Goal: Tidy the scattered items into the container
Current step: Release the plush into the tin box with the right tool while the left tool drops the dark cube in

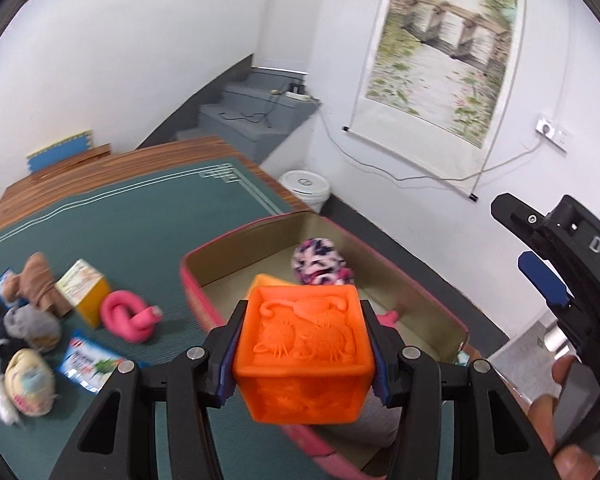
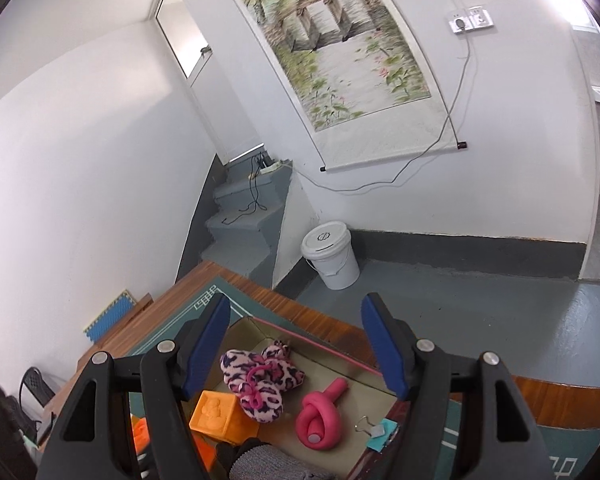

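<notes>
My left gripper (image 1: 304,320) is shut on an orange embossed cube (image 1: 302,354), held over the near edge of the pink-rimmed box (image 1: 236,256). In the box lie a pink patterned plush (image 2: 260,376), an orange block (image 2: 216,412), a pink knotted tube (image 2: 320,416) and a teal-tagged binder clip (image 2: 380,430). My right gripper (image 2: 296,344) hangs open and empty above the box (image 2: 328,360); it also shows at the right of the left wrist view as the right gripper (image 1: 524,244). On the green mat (image 1: 120,216) lie another pink knotted tube (image 1: 130,318), a yellow-sided cube (image 1: 82,290), rolled socks and packets.
The mat lies on a wooden table (image 1: 60,172) near a white wall. A white lidded bucket (image 2: 330,254) stands on the grey floor beyond the table, beside grey stairs (image 2: 244,228). A grey cloth (image 2: 268,460) lies at the box's near end.
</notes>
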